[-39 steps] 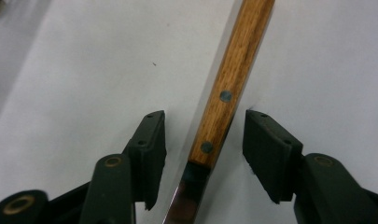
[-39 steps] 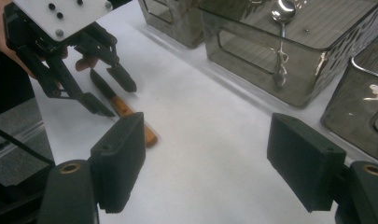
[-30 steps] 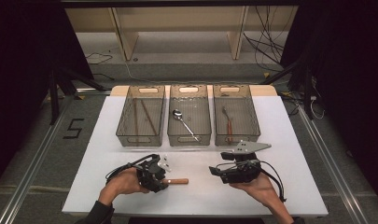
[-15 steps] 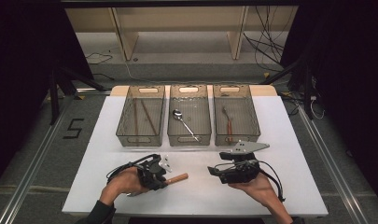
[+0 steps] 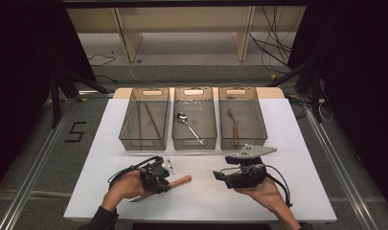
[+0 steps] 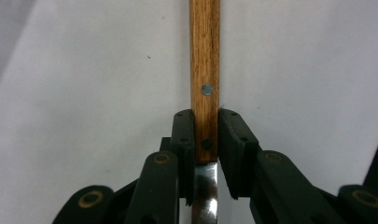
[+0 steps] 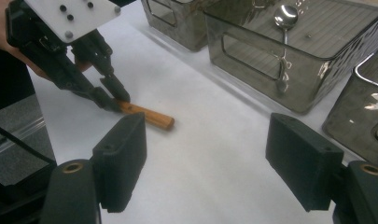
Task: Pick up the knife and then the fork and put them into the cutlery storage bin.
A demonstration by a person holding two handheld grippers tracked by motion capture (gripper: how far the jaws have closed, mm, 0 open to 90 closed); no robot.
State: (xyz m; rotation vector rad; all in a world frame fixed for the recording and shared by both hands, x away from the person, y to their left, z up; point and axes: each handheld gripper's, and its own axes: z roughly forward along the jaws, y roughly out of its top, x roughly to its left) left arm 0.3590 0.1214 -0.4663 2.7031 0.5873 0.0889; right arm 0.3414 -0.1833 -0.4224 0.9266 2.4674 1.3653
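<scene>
On the white table (image 5: 297,182) stand three smoked-grey clear plastic bins in a row at the far side, and two black two-jaw grippers work at the near side. The left gripper (image 6: 206,140) is clamped on one wooden-handled knife (image 6: 205,70): its jaws press both sides of the brown handle just above where the steel blade (image 6: 205,196) begins, and two metal rivets show in the wood. In the high view that knife (image 5: 181,180) lies low over the table in front of the middle bin, its handle pointing right, with the blade's tip showing near the person's left hand (image 5: 122,188). The right gripper (image 7: 207,163) has its jaws spread wide with nothing between them, held by the right hand (image 5: 263,194) well apart from the knife. The left bin (image 5: 144,120) holds two thin brown sticks, the middle bin (image 5: 195,120) one steel spoon (image 5: 189,125), and the right bin (image 5: 243,120) one wooden-handled utensil (image 5: 233,125).
</scene>
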